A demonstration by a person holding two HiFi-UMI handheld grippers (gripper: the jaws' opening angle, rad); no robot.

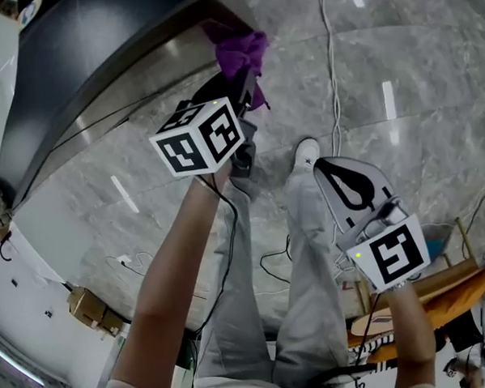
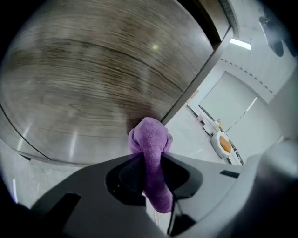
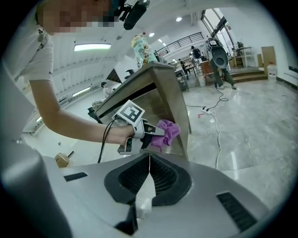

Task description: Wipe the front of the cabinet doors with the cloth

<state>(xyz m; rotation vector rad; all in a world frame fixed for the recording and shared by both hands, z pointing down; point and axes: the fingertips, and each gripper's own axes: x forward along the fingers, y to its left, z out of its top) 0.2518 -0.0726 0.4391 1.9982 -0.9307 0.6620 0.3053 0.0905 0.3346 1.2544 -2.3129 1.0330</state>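
Left tool (image 2: 152, 160) clamped tight on fluffy purple cloth (image 2: 150, 139); cloth bunch pokes out front. Brown wood-grain cabinet door (image 2: 93, 69) straight ahead, cloth tip at its right edge, looks touching. Right tool (image 3: 149, 163) closed, empty, well back. Left nearer. One cloth, two tools, one door seen.

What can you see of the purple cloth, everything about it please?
The purple cloth looks like soft, fuzzy terry fabric, bunched into a wad rather than spread flat. The left gripper is shut on it: a strip runs down between the jaws and a rounded clump sticks out past the tips. That clump appears pressed against the wood-grain cabinet door, near its edge. Nothing else touches it.
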